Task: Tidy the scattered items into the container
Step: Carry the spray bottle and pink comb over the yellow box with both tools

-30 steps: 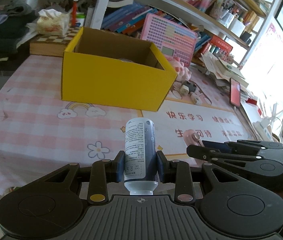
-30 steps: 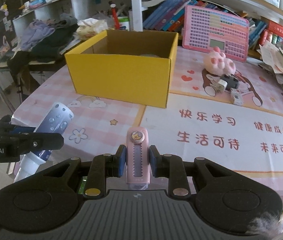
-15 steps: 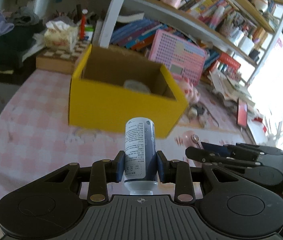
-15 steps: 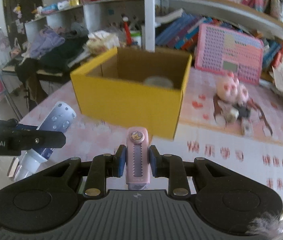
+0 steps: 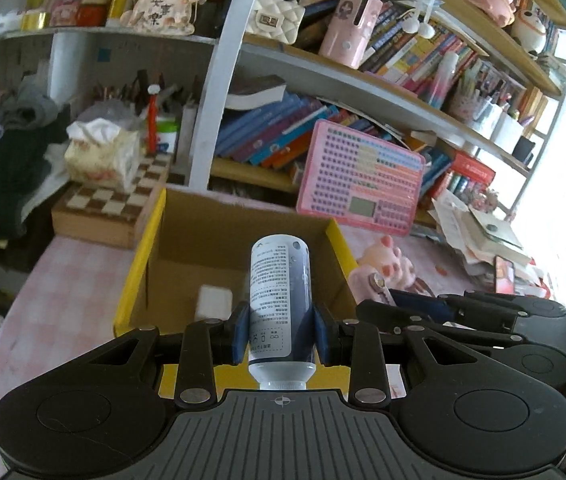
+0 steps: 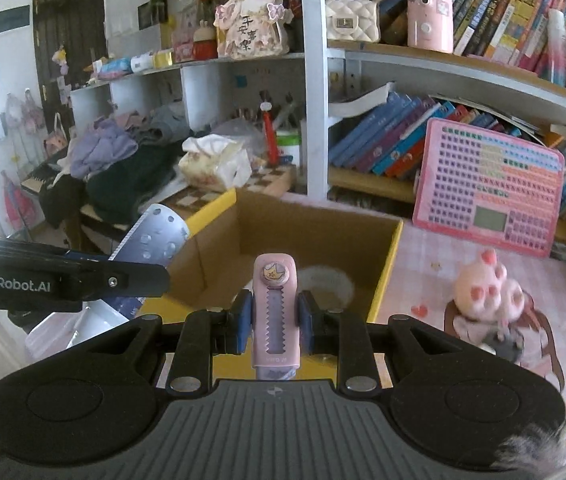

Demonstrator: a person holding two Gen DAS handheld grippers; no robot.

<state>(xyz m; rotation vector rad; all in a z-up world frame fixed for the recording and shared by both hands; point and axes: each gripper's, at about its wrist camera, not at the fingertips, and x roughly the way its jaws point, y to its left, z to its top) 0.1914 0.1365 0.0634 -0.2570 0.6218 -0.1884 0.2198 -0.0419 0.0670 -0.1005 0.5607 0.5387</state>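
My left gripper [image 5: 281, 330] is shut on a blue-grey bottle [image 5: 279, 292] with a printed label, held over the near edge of the open yellow cardboard box [image 5: 139, 264]. My right gripper [image 6: 275, 322] is shut on a pink utility knife [image 6: 275, 308], held above the same box [image 6: 387, 276]. The bottle also shows at the left of the right wrist view [image 6: 155, 240]. A white item [image 5: 213, 300] and a round white object [image 6: 327, 280] lie inside the box.
A pink plush toy [image 6: 487, 288] lies on the checked tablecloth right of the box. A pink keyboard toy [image 6: 487, 192] leans against the bookshelf behind. A chessboard box [image 5: 103, 208] with a tissue pack [image 5: 101, 156] stands left of the box.
Both grippers have risen and moved forward from the table's front up over the yellow box, still holding the bottle and the pink knife.
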